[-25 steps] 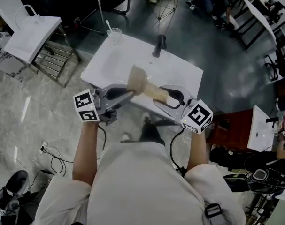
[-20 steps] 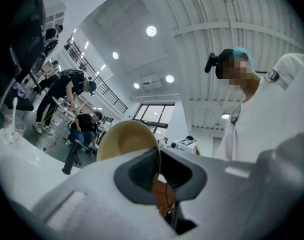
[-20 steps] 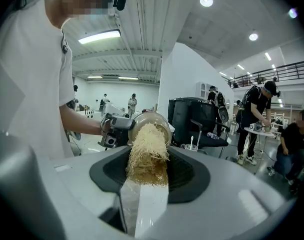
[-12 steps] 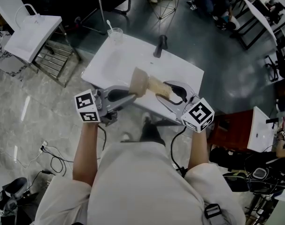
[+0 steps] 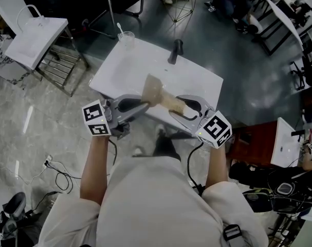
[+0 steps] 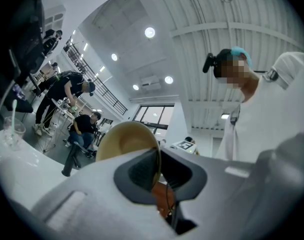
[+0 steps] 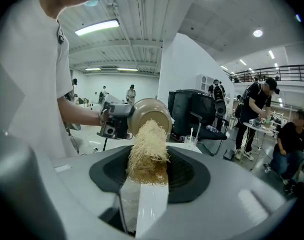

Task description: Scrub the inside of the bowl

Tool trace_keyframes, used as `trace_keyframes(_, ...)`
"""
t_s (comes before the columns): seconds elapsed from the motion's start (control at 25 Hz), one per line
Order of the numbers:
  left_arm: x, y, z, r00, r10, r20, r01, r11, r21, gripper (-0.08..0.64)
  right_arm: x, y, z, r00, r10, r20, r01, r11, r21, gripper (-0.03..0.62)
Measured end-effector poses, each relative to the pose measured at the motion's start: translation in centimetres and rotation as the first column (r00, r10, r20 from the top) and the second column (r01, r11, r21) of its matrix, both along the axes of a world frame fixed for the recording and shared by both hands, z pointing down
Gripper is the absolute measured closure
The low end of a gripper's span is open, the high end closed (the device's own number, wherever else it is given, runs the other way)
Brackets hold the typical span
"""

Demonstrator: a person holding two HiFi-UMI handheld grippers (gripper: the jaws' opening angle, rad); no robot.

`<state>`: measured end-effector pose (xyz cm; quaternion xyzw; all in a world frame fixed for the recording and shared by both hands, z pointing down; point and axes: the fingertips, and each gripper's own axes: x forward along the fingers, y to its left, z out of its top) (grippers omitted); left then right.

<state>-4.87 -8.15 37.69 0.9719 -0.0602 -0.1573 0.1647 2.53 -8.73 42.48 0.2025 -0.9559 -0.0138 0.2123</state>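
Straw-coloured bristles of the brush stick out ahead of the right gripper. Its jaws are clamped on the brush where the white handle meets the bristles. Just beyond the bristle tips is the bowl, held in the air and tipped on its side, with its mouth apparently turned toward the brush. The left gripper is pinched almost together on the bowl's thin rim, one jaw inside and one outside.

The scrubbing looks to be under way, though whether the tips press on the inner wall cannot be told. To do it well, the left gripper should hold the bowl steady while the right one pushes the bristles against the inner wall. The brush can then sweep round in circles, covering the bottom and the band under the rim. A grip on so thin an edge may twist, so the push should be moderate. It should be aimed toward the clamped side and should steer clear of the jaw inside the rim.

Seen from the left gripper, the bowl's pale inside looks bare, with no food or water showing. Farther out past both grippers, a clear cup stands on the white table with a white stick in it. Whether it holds liquid is unclear.
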Motion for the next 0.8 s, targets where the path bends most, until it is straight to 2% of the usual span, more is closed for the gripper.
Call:
trace_keyframes(0.24,0.4,-0.2,0.7,0.998,-0.008,0.056,0.008,1.000,0.005,0.546,0.2,0.5,-1.3,0.996,-0.017,0.089,0.017,1.000,0.002,0.393)
trace_keyframes(0.48,0.8,0.7,0.8,0.998,0.018,0.062,-0.018,1.000,0.007,0.546,0.9,-0.5,-1.9,0.990,0.044,0.138,-0.044,0.999,-0.001,0.393)
trace_keyframes(0.64,1.1,1.4,0.2,0.996,0.028,0.083,-0.032,0.999,0.044,0.543,1.0,-1.4,-1.1,0.992,0.106,0.074,-0.106,0.994,-0.009,0.393)
trace_keyframes(0.8,1.0,1.4,-0.7,0.997,0.024,0.070,-0.029,0.997,0.074,0.541,0.6,-1.5,0.0,0.995,0.098,0.009,-0.098,0.995,-0.007,0.393)
